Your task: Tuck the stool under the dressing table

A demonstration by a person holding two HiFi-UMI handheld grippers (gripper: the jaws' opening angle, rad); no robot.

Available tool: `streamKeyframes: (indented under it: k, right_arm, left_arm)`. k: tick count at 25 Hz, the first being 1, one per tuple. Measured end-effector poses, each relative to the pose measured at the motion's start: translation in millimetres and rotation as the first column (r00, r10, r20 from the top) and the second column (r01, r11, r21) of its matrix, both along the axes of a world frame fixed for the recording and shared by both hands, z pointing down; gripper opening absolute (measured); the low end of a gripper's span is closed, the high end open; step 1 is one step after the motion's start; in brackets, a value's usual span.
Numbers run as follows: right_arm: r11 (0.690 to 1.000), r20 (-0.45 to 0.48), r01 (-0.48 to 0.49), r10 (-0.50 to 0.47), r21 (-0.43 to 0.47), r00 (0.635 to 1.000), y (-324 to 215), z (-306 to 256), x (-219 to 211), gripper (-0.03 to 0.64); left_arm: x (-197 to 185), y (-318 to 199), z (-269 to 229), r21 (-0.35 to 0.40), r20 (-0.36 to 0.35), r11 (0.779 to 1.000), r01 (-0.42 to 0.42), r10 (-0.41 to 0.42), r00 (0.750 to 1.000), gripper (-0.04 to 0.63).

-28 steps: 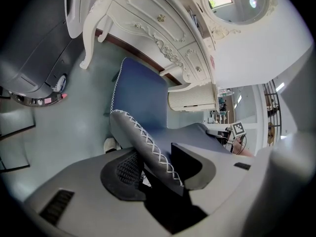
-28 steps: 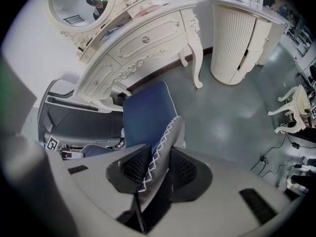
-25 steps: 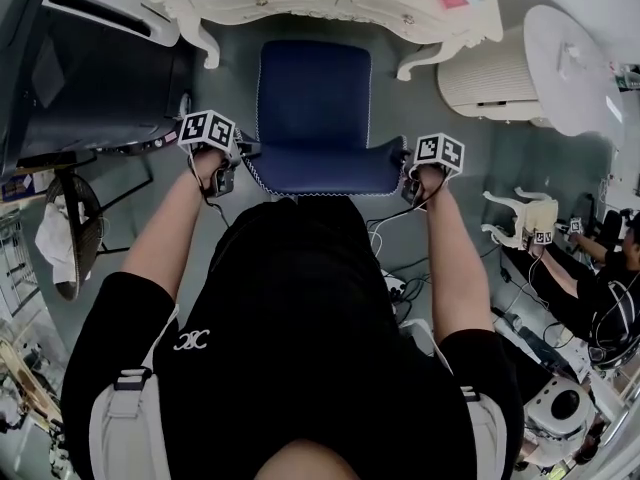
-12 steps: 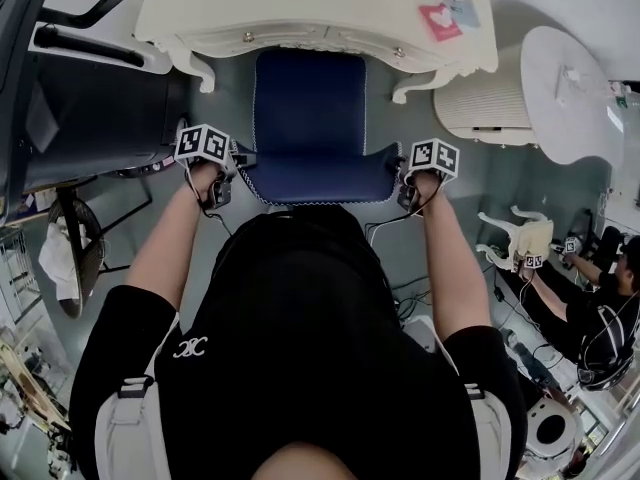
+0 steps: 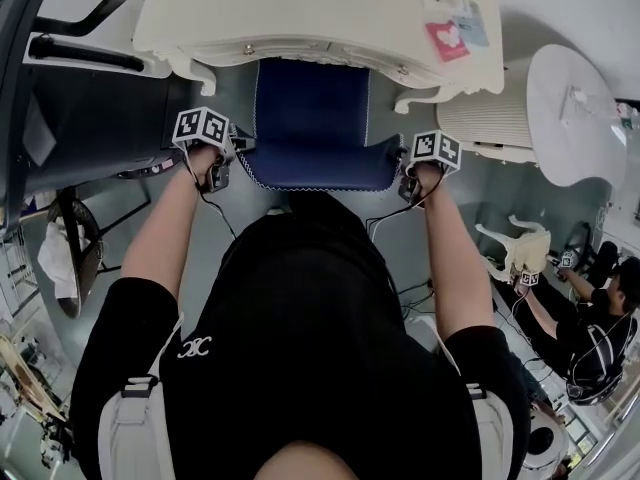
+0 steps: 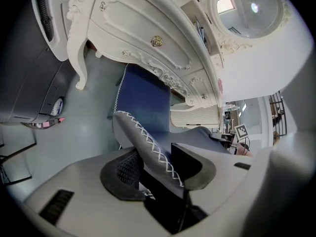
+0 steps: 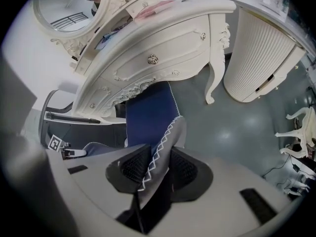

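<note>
The stool's blue seat [image 5: 312, 118] with white cross-stitched trim stands partly under the front edge of the cream dressing table [image 5: 300, 8]. My left gripper [image 5: 232, 160] is shut on the seat's near left corner. My right gripper [image 5: 405, 180] grips the near right corner, its jaws opening slightly. In the left gripper view the pads [image 6: 123, 169] press the stitched seat edge [image 6: 148, 142] below the carved drawers [image 6: 148, 38]. In the right gripper view the gripper [image 7: 155, 169] holds the trim [image 7: 160, 154], and the seat [image 7: 148, 112] reaches under the table [image 7: 163, 53].
A dark grey unit [image 5: 90, 98] stands left of the table and a white ribbed cabinet [image 5: 480, 118] right of it, beside a round white table [image 5: 575, 98]. A fan [image 5: 70, 238] stands at the left. Another person [image 5: 600, 318] handles a small white stool [image 5: 525, 248] at right.
Both grippers have pushed the stool toward the dressing table. The table's front edge now covers more of the blue seat.
</note>
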State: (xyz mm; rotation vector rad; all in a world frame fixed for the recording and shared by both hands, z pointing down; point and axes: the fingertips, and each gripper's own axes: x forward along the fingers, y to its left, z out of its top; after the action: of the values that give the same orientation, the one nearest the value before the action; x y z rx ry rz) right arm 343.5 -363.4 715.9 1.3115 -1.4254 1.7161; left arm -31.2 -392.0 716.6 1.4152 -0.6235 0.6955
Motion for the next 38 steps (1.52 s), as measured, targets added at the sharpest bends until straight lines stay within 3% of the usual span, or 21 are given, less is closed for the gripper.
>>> streamKeyframes:
  k: [19, 26, 34, 38]
  right_arm:
    - [0.996, 0.034, -0.053, 0.051, 0.070, 0.998, -111, 1, 11, 0.123]
    - [0.994, 0.065, -0.077, 0.072, 0.078, 0.995, -138, -1, 17, 0.127]
    - [0.996, 0.087, -0.081, 0.077, 0.048, 0.993, -143, 2, 20, 0.127]
    - [0.994, 0.066, -0.070, 0.064, 0.087, 0.996, -141, -3, 22, 0.151]
  left_arm:
    - [12, -127, 2, 0.074, 0.022, 0.995, 0.064, -0.066, 0.998, 0.170]
    - [17, -152, -1, 0.076, 0.002, 0.990, 0.115, -0.115, 0.993, 0.170]
    - [21, -149, 3, 0.006, 0.010, 0.995, 0.103, -0.103, 0.995, 0.172]
    - [14, -149, 2, 0.035, 0.054, 0.995, 0.091, -0.092, 0.994, 0.183]
